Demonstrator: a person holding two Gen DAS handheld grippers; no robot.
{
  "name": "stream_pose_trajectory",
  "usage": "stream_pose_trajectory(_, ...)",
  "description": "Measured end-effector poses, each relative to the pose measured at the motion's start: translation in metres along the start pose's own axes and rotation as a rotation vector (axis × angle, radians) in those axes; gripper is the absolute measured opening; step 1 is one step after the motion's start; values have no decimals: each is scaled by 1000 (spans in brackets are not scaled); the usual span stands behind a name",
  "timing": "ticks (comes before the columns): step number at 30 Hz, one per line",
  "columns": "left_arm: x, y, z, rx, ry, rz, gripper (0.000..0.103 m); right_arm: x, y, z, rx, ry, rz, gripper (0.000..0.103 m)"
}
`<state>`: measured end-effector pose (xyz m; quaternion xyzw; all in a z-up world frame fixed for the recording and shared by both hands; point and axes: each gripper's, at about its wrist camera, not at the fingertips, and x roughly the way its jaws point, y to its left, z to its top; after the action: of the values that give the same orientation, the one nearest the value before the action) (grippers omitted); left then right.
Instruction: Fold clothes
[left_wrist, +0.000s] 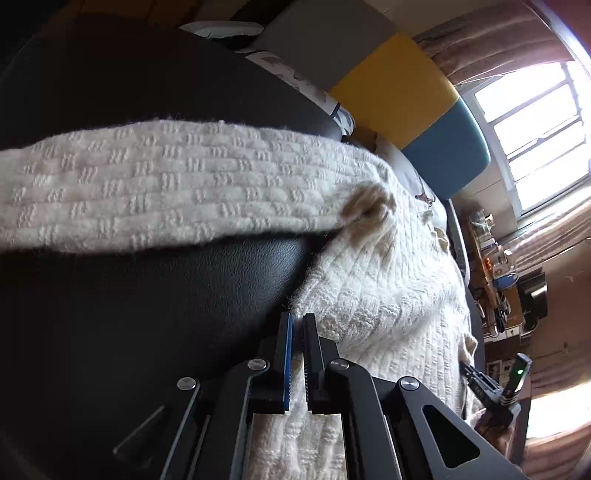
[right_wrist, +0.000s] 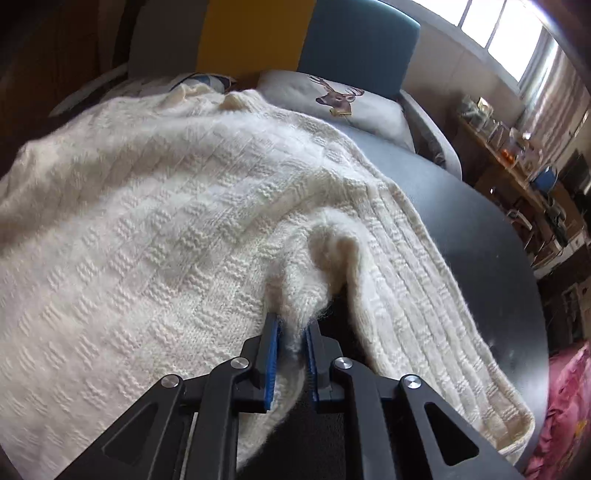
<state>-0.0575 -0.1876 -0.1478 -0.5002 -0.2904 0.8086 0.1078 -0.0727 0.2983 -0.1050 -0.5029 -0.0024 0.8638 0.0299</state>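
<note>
A cream knit sweater (right_wrist: 147, 229) lies spread over a black leather surface (left_wrist: 147, 295). In the left wrist view one sleeve (left_wrist: 147, 184) stretches flat across the black surface to the left, and the body (left_wrist: 388, 288) runs off to the right. My left gripper (left_wrist: 298, 321) is shut on the sweater's edge, with knit showing between and under the fingers. My right gripper (right_wrist: 293, 325) is shut on a raised fold of the sweater's hem (right_wrist: 314, 266). The right gripper (left_wrist: 495, 384) also shows at the far right of the left wrist view.
A white pillow with a deer print (right_wrist: 340, 99) lies beyond the sweater against a grey, yellow and blue headboard (right_wrist: 354, 37). Cluttered shelves (right_wrist: 517, 162) stand at the right under a bright window (left_wrist: 535, 129). Pink fabric (right_wrist: 569, 406) sits at the lower right.
</note>
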Motion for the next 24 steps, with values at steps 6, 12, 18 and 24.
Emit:
stream_pose_trajectory(6,-1,-4,-6,7,-1,-11,6,-61,-21,-34,209,-80,298,24)
stream_pose_trajectory(12,-2,-23,-11,103,2,7,6,-77,64,-88,-87,14,369,24)
stream_pose_trajectory(18,-3,-31,-18,171,4,55,6,-58,75,-107,-258,89,87,26)
stream_pose_trajectory(24,11,-35,-33,237,52,102,6,-58,31,-106,-135,138,76,28)
